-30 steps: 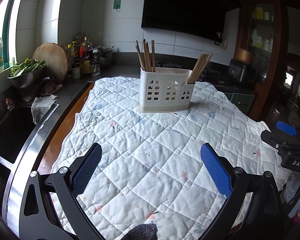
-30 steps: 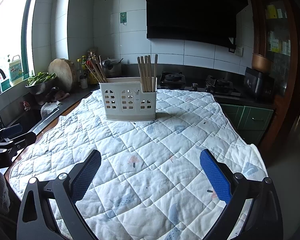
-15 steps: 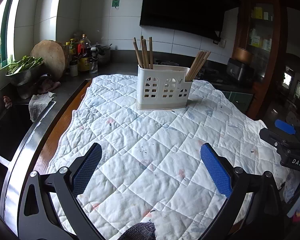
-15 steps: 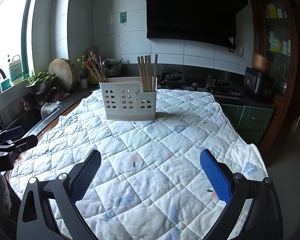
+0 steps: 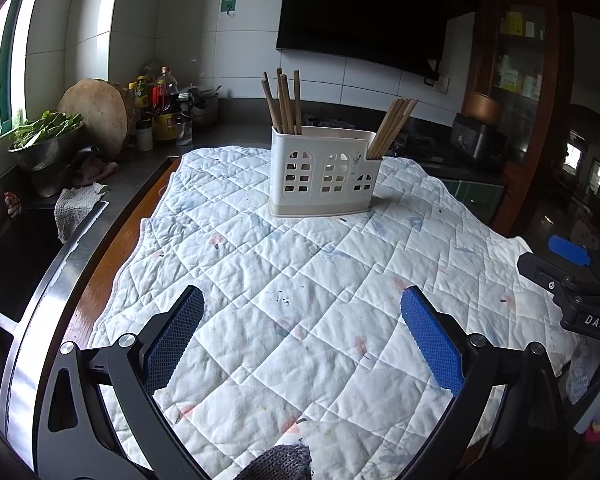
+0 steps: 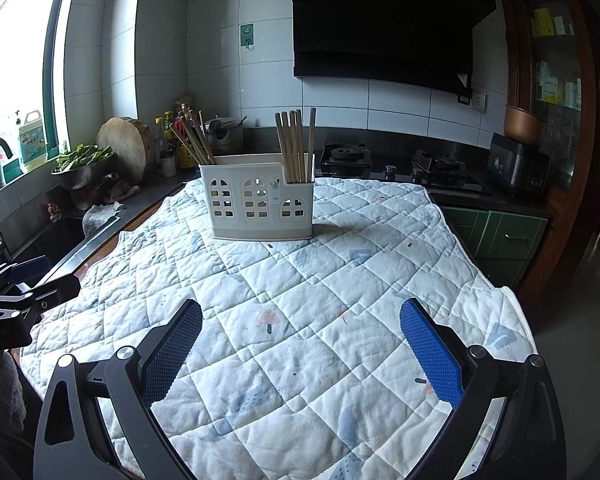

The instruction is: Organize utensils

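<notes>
We hold the left gripper and the right gripper low over the quilted cloth, both with jaws spread wide and nothing between the pads. The utensil holder stands upright on the cloth, straight ahead of both grippers and well apart from them. In the left wrist view it sits slightly right of centre; in the right wrist view, slightly left of centre. We judge neither gripper clearly nearer.

The holder is divided into compartments. The left-end chopsticks stand nearly vertical in the tall end compartment. The right-end chopsticks lean outward from the low end compartment. The middle section appears unoccupied, though its interior is hidden. No loose utensils lie on the cloth.

Any grasp calls for a forward reach, then closing across a bundle's upright long axis.
</notes>
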`<state>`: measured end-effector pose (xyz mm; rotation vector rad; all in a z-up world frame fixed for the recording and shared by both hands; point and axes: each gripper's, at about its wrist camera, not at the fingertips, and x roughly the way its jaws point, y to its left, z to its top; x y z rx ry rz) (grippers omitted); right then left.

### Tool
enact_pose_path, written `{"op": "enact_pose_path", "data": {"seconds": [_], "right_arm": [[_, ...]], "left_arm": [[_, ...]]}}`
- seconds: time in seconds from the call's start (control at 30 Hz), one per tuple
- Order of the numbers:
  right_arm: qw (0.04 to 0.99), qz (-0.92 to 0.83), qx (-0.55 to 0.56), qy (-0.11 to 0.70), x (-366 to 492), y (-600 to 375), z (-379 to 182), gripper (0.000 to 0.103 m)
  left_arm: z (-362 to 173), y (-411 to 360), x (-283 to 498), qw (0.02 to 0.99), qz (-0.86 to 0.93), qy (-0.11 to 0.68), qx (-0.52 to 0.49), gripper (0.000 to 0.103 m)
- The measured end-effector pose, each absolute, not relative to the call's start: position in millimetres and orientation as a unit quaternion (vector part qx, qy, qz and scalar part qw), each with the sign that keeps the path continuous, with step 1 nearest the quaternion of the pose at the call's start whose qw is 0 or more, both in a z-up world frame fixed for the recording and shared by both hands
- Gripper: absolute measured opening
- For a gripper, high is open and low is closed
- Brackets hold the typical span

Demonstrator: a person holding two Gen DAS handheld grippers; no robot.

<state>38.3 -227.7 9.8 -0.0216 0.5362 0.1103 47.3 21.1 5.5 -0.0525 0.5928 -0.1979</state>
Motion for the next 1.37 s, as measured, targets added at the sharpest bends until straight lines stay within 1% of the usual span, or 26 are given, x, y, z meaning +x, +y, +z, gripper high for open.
{"op": "enact_pose_path", "data": {"seconds": [1.37], "right_arm": [[0.962,0.056,-0.008,0.267,36.8,-228.9,6.0,0.096]], "left_arm": [[7.6,20.0,45.8,0.953,-0.105,0.283,-0.017,0.098]]}}
